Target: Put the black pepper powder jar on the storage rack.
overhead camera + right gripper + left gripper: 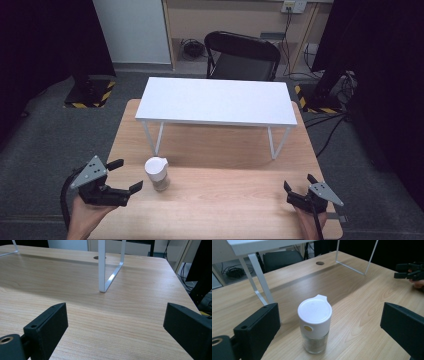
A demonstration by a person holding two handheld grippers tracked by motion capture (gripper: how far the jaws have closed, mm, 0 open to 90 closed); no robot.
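Observation:
A small glass jar with a white flip-top lid (158,173) stands upright on the wooden table (225,200), holding something dark and granular. In the left gripper view the jar (315,323) stands a short way ahead, between the spread jaws and touching neither. My left gripper (126,176) is open, just left of the jar. Near the table's front right corner my right gripper (299,183) is open with nothing between its jaws; it also appears far off as the right gripper (409,271). Bare wood lies ahead of my right gripper (115,332).
A white raised shelf (215,100) on thin white legs (102,267) stands across the back half of the table. A black folding chair (243,55) sits behind it. A round cable hole (320,263) is in the tabletop. Cables and stand bases lie on the floor.

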